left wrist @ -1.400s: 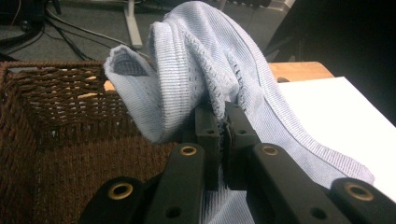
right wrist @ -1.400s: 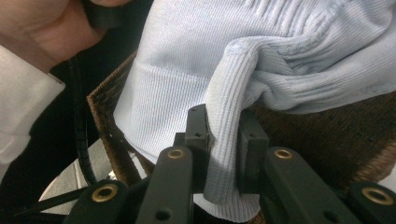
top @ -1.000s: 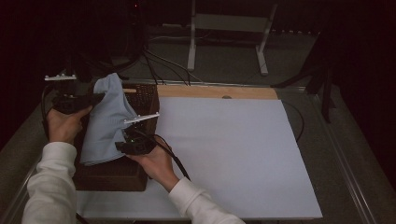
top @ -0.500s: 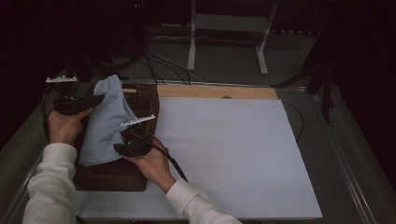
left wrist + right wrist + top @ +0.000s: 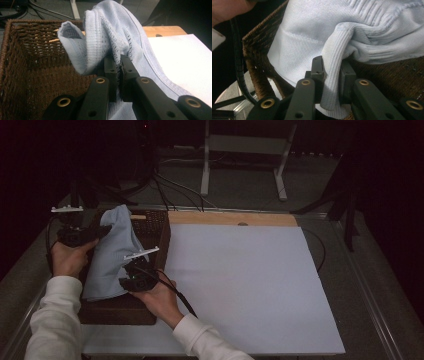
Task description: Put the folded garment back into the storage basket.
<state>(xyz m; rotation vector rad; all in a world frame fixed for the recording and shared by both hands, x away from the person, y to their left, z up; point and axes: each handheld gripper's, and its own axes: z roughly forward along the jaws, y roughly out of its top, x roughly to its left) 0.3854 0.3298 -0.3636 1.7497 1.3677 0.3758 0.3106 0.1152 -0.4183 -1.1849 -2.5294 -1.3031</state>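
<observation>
— Pale blue knit, was it, over that wicker basket (image 5: pixel 161 236)?

— Yes. The garment (image 5: pixel 112 255) hung stretched above the basket's open top at the table's left end, beside the white board (image 5: pixel 240 285).

— And the left gripper (image 5: pixel 119 65)?

— Its jaws were clamped tight on a ribbed fold at the garment's far end; in the high view it (image 5: pixel 95 232) sat at the basket's left rim.

— And the other?

— The right gripper (image 5: pixel 331 71) pinched a thick rolled edge of the knit between its pads, low over the basket's near part. From above it (image 5: pixel 131 272) showed at the cloth's nearer edge.
</observation>
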